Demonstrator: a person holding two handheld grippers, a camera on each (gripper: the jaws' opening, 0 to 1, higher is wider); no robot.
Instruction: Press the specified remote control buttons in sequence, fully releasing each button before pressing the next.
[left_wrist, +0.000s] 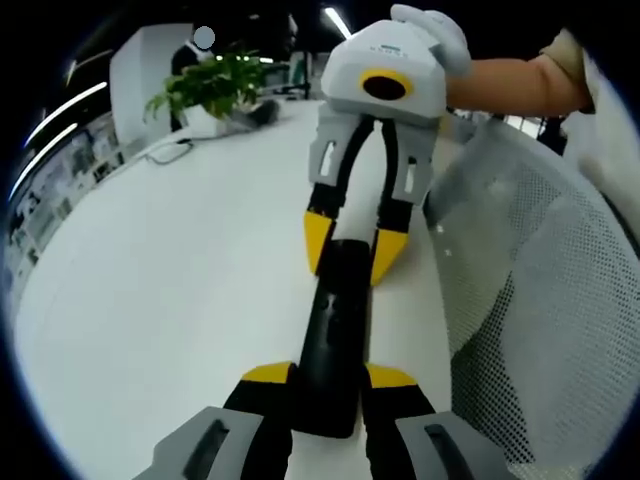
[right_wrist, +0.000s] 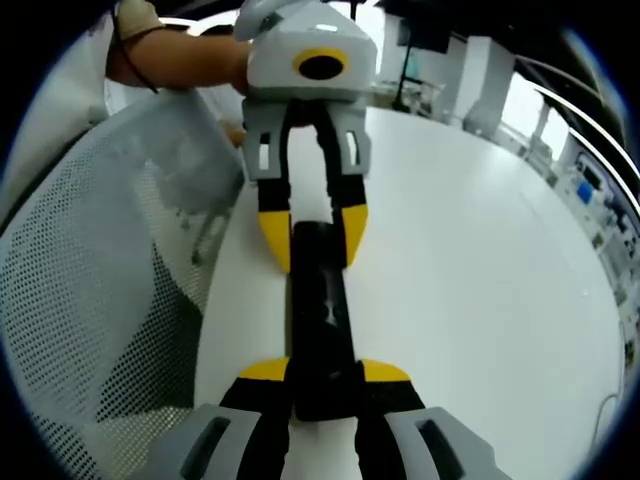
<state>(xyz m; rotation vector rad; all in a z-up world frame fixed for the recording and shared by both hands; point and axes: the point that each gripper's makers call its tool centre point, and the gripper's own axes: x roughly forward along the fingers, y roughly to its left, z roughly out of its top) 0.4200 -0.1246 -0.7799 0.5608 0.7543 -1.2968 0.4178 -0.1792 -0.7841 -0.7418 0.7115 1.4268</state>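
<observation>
The long black plastic remote control (left_wrist: 335, 330) lies on the white table (left_wrist: 170, 300), clamped at one end by the left gripper (left_wrist: 330, 378) and at the other by the right gripper (right_wrist: 325, 375) (a leafy green potted plant (left_wrist: 215, 88) appears in the left gripper view)

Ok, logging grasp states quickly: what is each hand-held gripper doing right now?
Left hand-held gripper: shut on the black remote control.
Right hand-held gripper: shut on the same remote's other end.
</observation>
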